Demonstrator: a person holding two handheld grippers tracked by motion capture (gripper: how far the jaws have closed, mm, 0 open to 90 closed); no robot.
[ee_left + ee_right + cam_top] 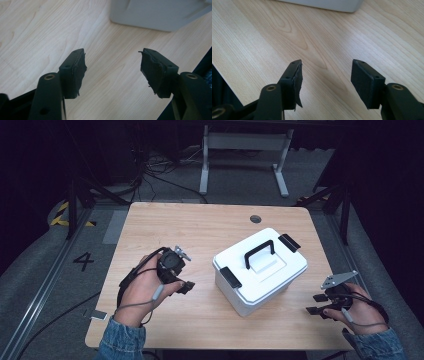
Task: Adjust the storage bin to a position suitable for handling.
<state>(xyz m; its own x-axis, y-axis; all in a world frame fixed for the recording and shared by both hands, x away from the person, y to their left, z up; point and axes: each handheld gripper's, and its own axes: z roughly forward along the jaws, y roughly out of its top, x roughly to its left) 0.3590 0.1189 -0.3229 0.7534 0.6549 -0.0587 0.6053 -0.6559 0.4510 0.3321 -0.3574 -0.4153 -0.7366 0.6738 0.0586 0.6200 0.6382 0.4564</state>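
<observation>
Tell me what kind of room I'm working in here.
Probably a lab or recording studio rather than a home: black curtains all round, loose cables on a grey floor, hazard tape and a painted number beside the wooden table with the white box.

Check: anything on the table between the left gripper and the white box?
Nothing. The high view shows bare wood between the left gripper and the white box; the left gripper view agrees.

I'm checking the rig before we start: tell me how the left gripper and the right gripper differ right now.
The left gripper sits left of the white box; the right gripper sits to its right, near the table edge. The right gripper carries a grey three-cornered plate; the left shows none. Both are open, holding nothing, pointing toward the box.
</observation>
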